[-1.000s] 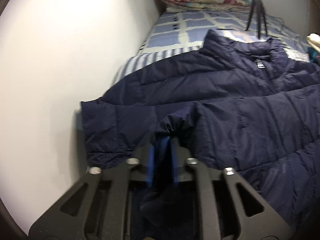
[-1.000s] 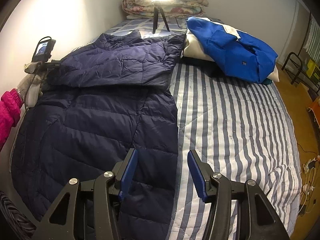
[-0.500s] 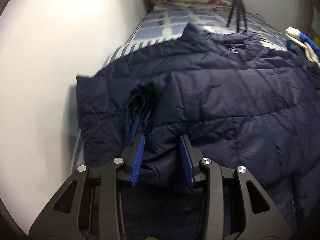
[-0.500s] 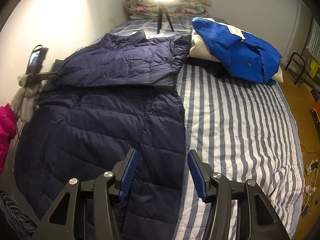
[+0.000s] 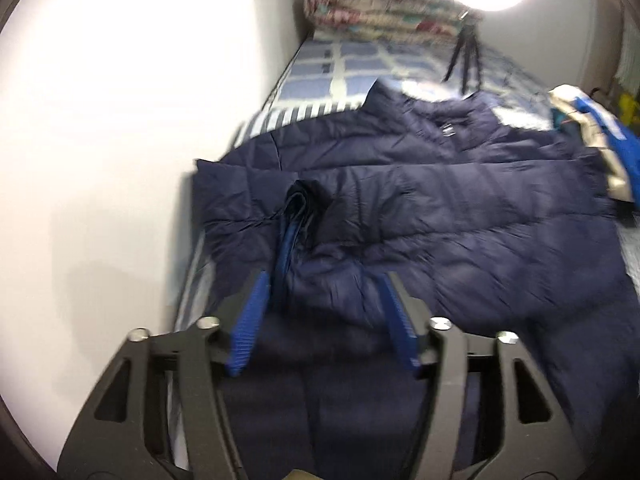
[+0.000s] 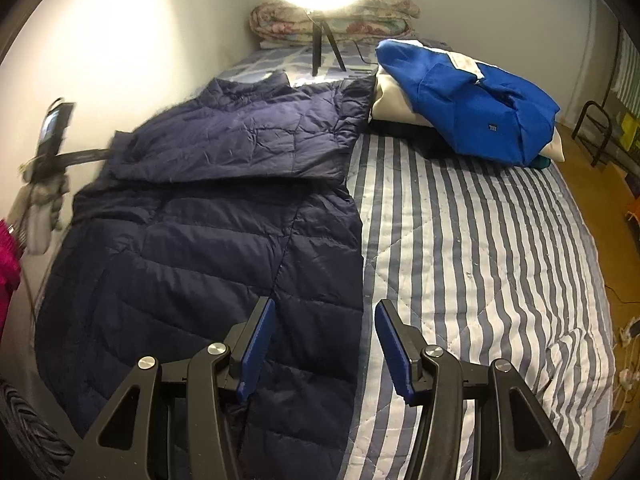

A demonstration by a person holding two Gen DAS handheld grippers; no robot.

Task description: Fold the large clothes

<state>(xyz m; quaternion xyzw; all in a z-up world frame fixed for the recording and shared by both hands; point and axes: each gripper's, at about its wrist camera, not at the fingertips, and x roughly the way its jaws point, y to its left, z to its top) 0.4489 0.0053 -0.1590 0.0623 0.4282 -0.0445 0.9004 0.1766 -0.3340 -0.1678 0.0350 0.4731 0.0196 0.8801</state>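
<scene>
A navy puffer jacket (image 6: 224, 240) lies flat on the striped bed (image 6: 480, 240), collar toward the far end. One sleeve is folded across its chest (image 5: 440, 208). That sleeve's cuff (image 5: 300, 208) rests on the jacket just beyond my left gripper (image 5: 326, 280). Its jaws are opening, with loose jacket fabric below them and the pads off it. My right gripper (image 6: 325, 306) hovers open over the jacket's right edge near the hem, with nothing between its fingers. A grey-gloved hand (image 6: 40, 200) shows blurred at the left edge of the right wrist view.
A white wall (image 5: 120, 160) runs tight along the bed's left side. A blue and white garment pile (image 6: 468, 108) sits at the far right. A ring-light tripod (image 6: 324, 48) and a folded quilt (image 6: 332, 20) stand at the head. Wooden floor (image 6: 600, 184) lies to the right.
My left gripper has let go of the sleeve cuff, spread its jaws and drawn back and upward. The cuff now lies on the jacket. The right gripper has stayed put.
</scene>
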